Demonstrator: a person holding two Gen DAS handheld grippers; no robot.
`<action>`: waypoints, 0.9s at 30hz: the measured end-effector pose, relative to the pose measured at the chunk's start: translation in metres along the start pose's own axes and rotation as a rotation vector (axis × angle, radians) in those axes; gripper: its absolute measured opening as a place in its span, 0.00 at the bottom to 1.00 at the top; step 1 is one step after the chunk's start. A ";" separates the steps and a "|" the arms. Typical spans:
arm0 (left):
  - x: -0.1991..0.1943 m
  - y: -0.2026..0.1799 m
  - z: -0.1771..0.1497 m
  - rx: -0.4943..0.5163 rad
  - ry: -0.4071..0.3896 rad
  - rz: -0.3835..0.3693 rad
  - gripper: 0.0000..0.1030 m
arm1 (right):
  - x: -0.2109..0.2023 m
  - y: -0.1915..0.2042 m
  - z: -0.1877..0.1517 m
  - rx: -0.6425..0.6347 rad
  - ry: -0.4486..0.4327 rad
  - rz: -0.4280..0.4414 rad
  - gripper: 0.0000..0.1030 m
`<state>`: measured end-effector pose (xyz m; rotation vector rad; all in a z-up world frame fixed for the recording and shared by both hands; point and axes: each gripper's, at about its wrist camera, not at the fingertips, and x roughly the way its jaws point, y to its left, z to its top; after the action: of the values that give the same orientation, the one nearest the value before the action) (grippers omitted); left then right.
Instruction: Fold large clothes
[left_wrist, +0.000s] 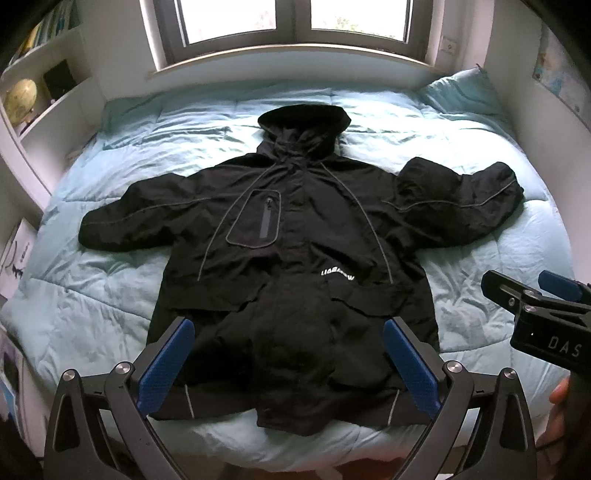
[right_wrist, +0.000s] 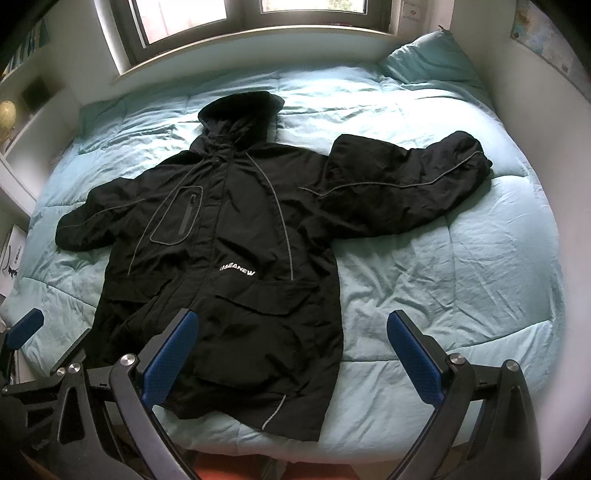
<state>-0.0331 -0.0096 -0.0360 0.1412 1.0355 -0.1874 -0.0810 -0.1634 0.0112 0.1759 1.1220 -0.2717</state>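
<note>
A large black hooded jacket (left_wrist: 295, 258) lies flat, front up, on a light blue bed, hood toward the window and both sleeves spread out; it also shows in the right wrist view (right_wrist: 221, 258). My left gripper (left_wrist: 288, 358) is open and empty, hovering above the jacket's lower hem. My right gripper (right_wrist: 291, 354) is open and empty, above the jacket's lower right edge and the bare quilt beside it. The right gripper also shows at the right edge of the left wrist view (left_wrist: 535, 306).
The blue quilt (right_wrist: 443, 277) covers the whole bed, with a pillow (right_wrist: 432, 59) at the far right corner. A window (left_wrist: 291, 22) is behind the bed. White shelves with a globe (left_wrist: 22, 99) stand on the left. A wall is close on the right.
</note>
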 end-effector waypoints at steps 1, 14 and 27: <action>0.001 0.001 0.000 -0.002 0.005 0.001 0.99 | 0.001 0.002 0.000 0.000 0.002 0.001 0.99; 0.013 0.023 0.006 -0.014 0.033 0.011 0.99 | 0.011 0.023 0.009 -0.007 0.030 0.014 0.99; 0.032 0.029 0.028 0.000 0.047 -0.003 0.99 | 0.014 0.029 0.034 -0.002 -0.022 0.002 0.99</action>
<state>0.0133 0.0099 -0.0489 0.1450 1.0823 -0.1876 -0.0369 -0.1470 0.0131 0.1718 1.1006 -0.2705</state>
